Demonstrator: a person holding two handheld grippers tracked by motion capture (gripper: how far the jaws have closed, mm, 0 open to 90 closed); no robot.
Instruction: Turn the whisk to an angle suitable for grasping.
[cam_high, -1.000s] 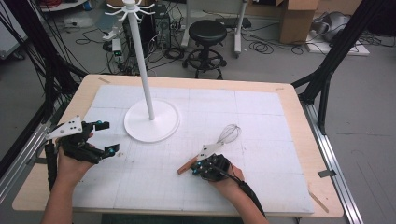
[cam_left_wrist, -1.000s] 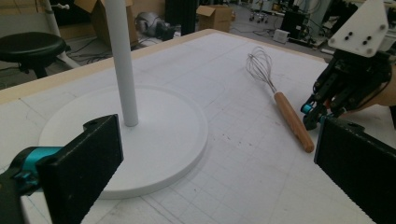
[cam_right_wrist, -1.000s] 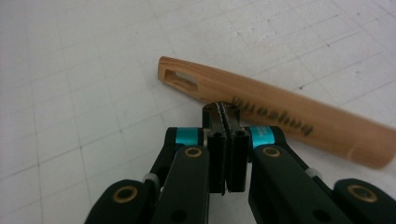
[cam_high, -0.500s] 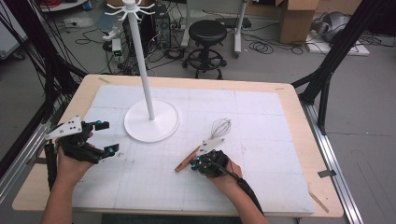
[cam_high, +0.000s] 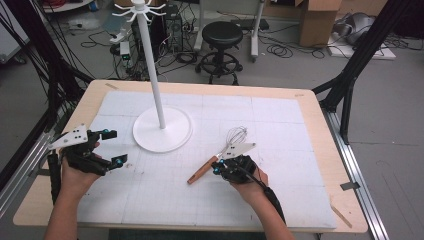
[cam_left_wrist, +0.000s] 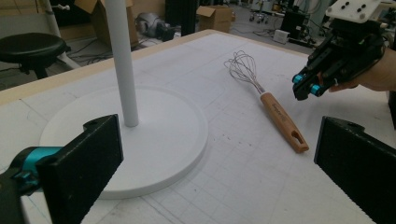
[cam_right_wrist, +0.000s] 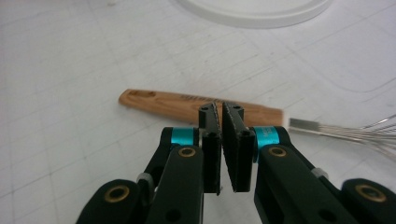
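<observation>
A whisk (cam_high: 201, 171) with a wooden handle and a wire head lies on the white mat, right of the white hook stand (cam_high: 162, 131). My right gripper (cam_high: 216, 170) hovers just on the near side of the whisk handle (cam_right_wrist: 163, 105). Its jaws are shut with nothing between them and have just parted by a sliver. My left gripper (cam_high: 116, 146) is held wide open and empty at the table's left, facing the stand's base (cam_left_wrist: 163, 126) and the whisk (cam_left_wrist: 275, 112). The right gripper (cam_left_wrist: 306, 88) shows beyond the whisk in the left gripper view.
The stand's tall pole (cam_high: 155, 85) rises from its round base with hooks at the top. The wooden table edge (cam_high: 320, 107) frames the mat. A black stool (cam_high: 222, 35), cables and boxes stand on the floor behind the table.
The whisk has turned a little, its wire head now farther from me. My right gripper has shifted slightly along the handle and lifted a touch. The left gripper has stayed put.
</observation>
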